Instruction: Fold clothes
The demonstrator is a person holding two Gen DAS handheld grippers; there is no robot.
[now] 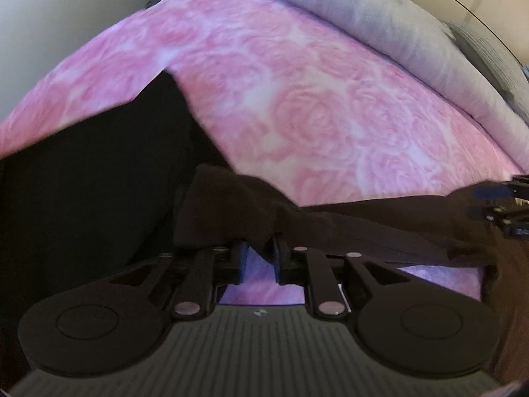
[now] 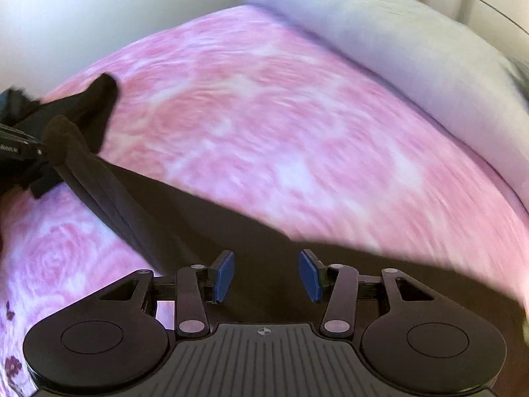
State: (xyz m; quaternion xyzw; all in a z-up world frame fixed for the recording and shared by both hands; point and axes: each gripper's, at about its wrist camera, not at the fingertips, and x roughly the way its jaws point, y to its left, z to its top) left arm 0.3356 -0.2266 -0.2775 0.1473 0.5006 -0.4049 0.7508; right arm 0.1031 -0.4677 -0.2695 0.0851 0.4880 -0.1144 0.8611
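A dark brown garment [image 1: 82, 182] lies across the pink rose-print bedsheet [image 1: 297, 99]. My left gripper [image 1: 261, 251] is shut on a bunched fold of it, and the cloth spills over both fingertips. From that pinch a taut edge of the garment [image 2: 231, 225] runs to my right gripper [image 2: 267, 276]. Its blue pads [image 2: 224, 274] stand well apart and bare, with the dark cloth lying under and behind them. The left gripper [image 2: 20, 145] also shows at the left edge of the right wrist view. The right gripper [image 1: 506, 205] shows at the right edge of the left wrist view.
A grey rolled blanket or pillow [image 1: 380, 26] lies along the far right side of the bed [image 2: 396, 43]. A pale wall [image 1: 49, 16] stands beyond the bed's far left edge. The right wrist view is blurred by motion.
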